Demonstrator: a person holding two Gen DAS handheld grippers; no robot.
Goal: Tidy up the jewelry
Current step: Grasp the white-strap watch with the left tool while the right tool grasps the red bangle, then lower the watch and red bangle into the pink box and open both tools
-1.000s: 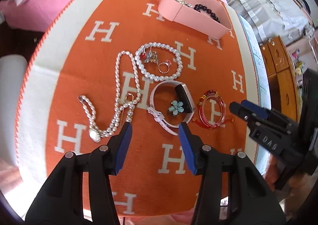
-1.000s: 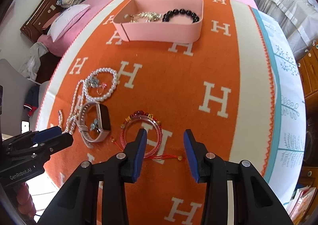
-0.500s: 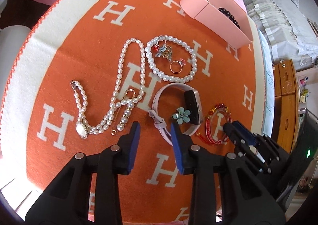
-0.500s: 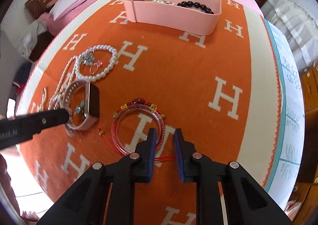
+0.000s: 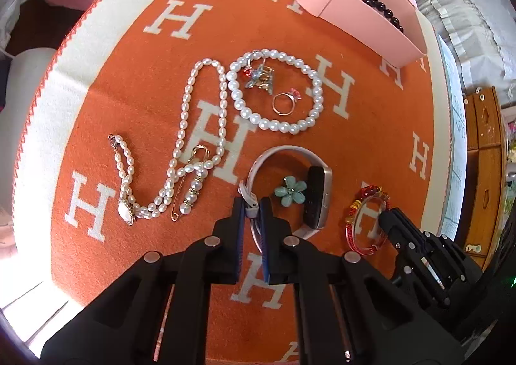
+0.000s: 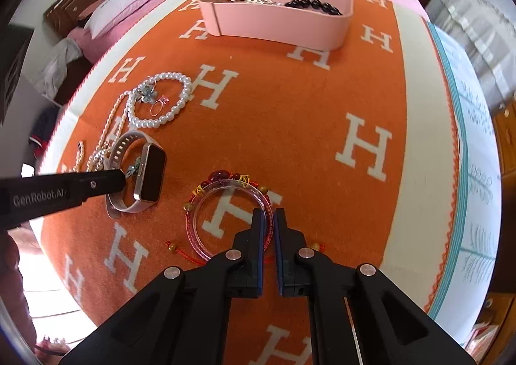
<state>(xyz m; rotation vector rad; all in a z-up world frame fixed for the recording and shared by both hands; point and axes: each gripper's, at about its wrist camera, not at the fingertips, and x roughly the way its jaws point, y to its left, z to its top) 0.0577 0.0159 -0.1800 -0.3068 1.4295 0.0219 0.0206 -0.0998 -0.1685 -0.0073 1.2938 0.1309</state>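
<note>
My left gripper (image 5: 252, 203) is shut on the pale pink strap of a smartwatch (image 5: 317, 195), which lies on the orange blanket (image 5: 371, 126). The watch also shows in the right wrist view (image 6: 150, 171). My right gripper (image 6: 268, 215) is shut on the rim of a clear pink bangle with red beads (image 6: 206, 236); that bangle also shows in the left wrist view (image 5: 364, 203). A pink tray (image 6: 277, 26) at the far side holds a black bead bracelet (image 6: 312, 5) and a silver chain.
On the blanket lie a round pearl bracelet (image 5: 274, 124), a long pearl necklace (image 5: 180, 136), a gold ring (image 5: 282, 103), a small charm cluster (image 5: 259, 76), a teal flower (image 5: 290, 192) and a pearl pin (image 5: 190, 194). The blanket's cream border runs along both sides.
Both grippers moved down and forward and closed: the left onto the watch strap, the right onto the bangle's rim.
</note>
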